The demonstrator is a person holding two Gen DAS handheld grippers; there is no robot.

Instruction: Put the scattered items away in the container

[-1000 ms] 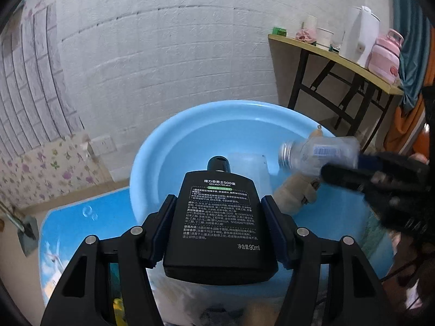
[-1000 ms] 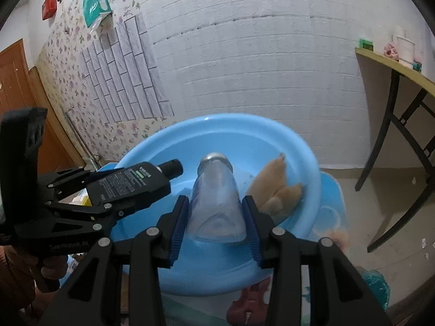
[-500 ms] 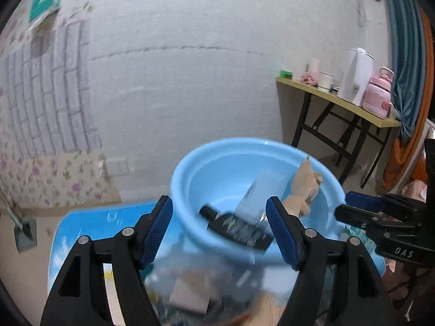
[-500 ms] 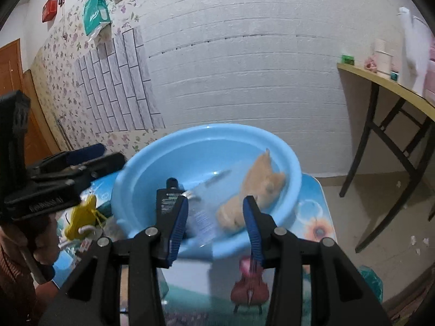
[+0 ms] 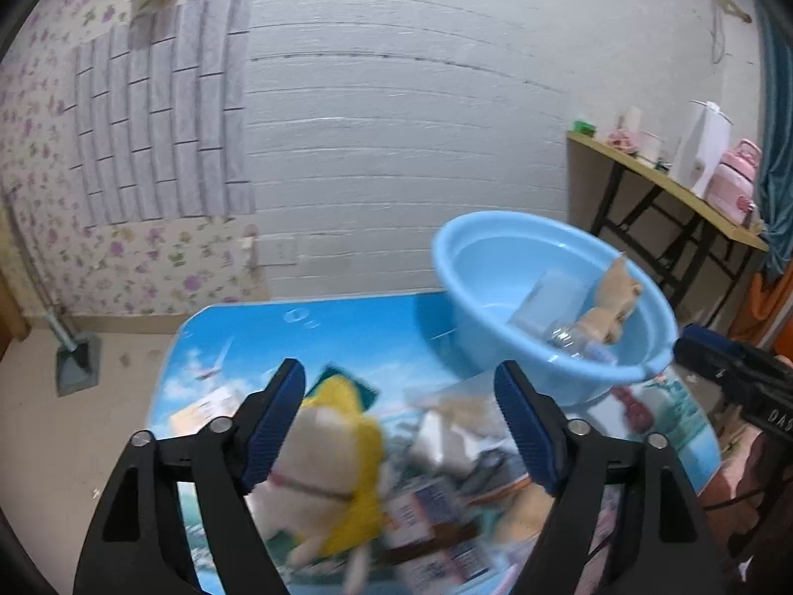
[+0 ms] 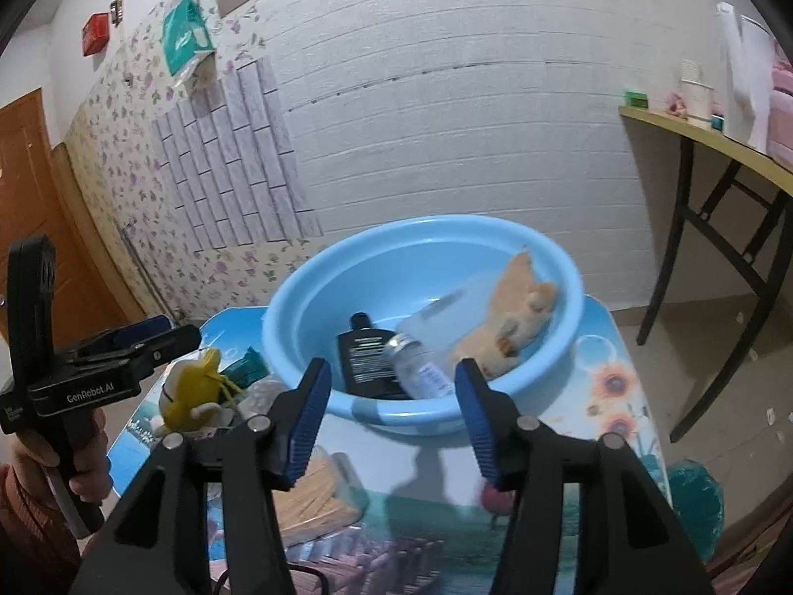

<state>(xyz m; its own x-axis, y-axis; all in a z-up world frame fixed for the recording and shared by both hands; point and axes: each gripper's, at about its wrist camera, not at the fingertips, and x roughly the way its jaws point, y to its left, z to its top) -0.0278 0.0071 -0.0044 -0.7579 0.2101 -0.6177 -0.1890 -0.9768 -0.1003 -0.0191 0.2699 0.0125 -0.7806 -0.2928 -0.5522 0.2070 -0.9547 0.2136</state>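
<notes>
The light blue basin stands on the picture-printed table. In it lie a black bottle, a clear bottle and a tan plush toy. My right gripper is open and empty, just in front of the basin's near rim. My left gripper is open and empty, above a yellow plush toy left of the basin. It also shows at the left of the right wrist view.
Scattered on the table around the yellow toy are a green packet, a pack of pale yellow sticks, printed cartons and blurred wrappers. A side table with cups and a kettle stands at the right by the wall.
Both grippers let go of their bottles, which now lie in the basin. Both pulled back; my left gripper swung left and down over the yellow plush toy.
</notes>
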